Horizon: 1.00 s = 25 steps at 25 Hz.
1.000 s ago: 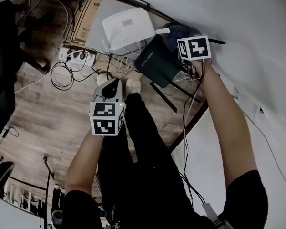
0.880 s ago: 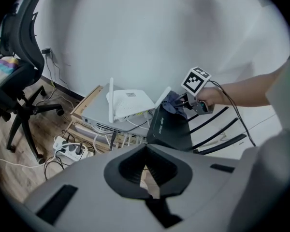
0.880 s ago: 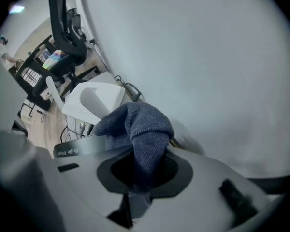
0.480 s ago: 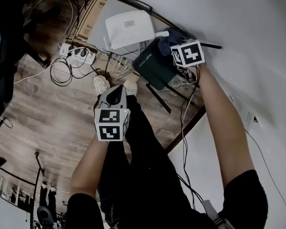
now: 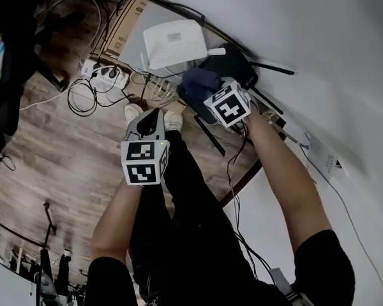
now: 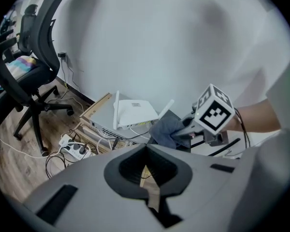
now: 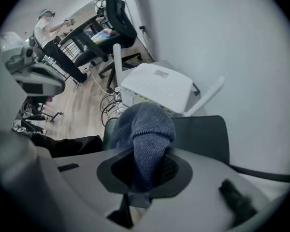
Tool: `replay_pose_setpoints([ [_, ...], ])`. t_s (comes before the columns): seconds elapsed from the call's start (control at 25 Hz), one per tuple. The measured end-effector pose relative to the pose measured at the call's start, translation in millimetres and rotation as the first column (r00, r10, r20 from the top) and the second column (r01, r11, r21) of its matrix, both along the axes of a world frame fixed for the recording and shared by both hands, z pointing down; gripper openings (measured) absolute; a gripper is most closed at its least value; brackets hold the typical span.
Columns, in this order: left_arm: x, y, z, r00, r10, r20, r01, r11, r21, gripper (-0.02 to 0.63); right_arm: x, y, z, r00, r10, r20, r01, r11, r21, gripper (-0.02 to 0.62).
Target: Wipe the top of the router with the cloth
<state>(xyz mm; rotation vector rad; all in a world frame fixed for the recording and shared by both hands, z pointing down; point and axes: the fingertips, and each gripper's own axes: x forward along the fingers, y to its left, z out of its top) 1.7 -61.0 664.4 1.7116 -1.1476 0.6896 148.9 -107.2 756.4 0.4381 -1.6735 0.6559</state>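
The black router (image 5: 237, 67) lies flat with thin antennas beside the white wall, and its dark top (image 7: 203, 135) fills the right gripper view. A blue-grey knitted cloth (image 5: 200, 80) rests on its near-left part. My right gripper (image 5: 210, 91) is shut on the cloth (image 7: 145, 129), which bulges out ahead of the jaws (image 7: 145, 164). From the left gripper view the cloth (image 6: 166, 129) shows under the right gripper's marker cube. My left gripper (image 5: 152, 116) hangs over the floor left of the router, its jaws together and holding nothing (image 6: 147, 174).
A white router (image 5: 174, 42) sits on a grey device atop a cardboard box (image 5: 122, 19) just behind the black one. A power strip (image 5: 105, 78) and tangled cables lie on the wooden floor. An office chair (image 6: 33, 57) stands to the left. The person's legs are below.
My right gripper has dragged the cloth across the black router's top, from its far right side toward the near left. The left gripper has barely moved.
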Motion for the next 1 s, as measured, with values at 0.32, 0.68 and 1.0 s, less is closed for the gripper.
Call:
replay_pose_setpoints([
  [0.32,-1.6,14.9,18.3,1.0,0.018,-0.014,-0.019,0.998,-0.055,0.005,-26.9,30.2,-2.2,0.99,-0.121,0.075,0.125,0.99,-0.064,0.06],
  [0.68,6.4,11.2,29.5,0.999,0.032,-0.028,-0.034,0.997,-0.069,0.005,-25.8,24.5,1.3,0.991,-0.107,0.081,0.111,0.993,-0.046,0.06],
  [1.0,13.3,6.2,26.8,0.999,0.031,-0.037,-0.033,0.998,-0.06,0.005,-24.9,20.3,1.5,0.991,-0.117,0.068,0.119,0.992,-0.033,0.06],
])
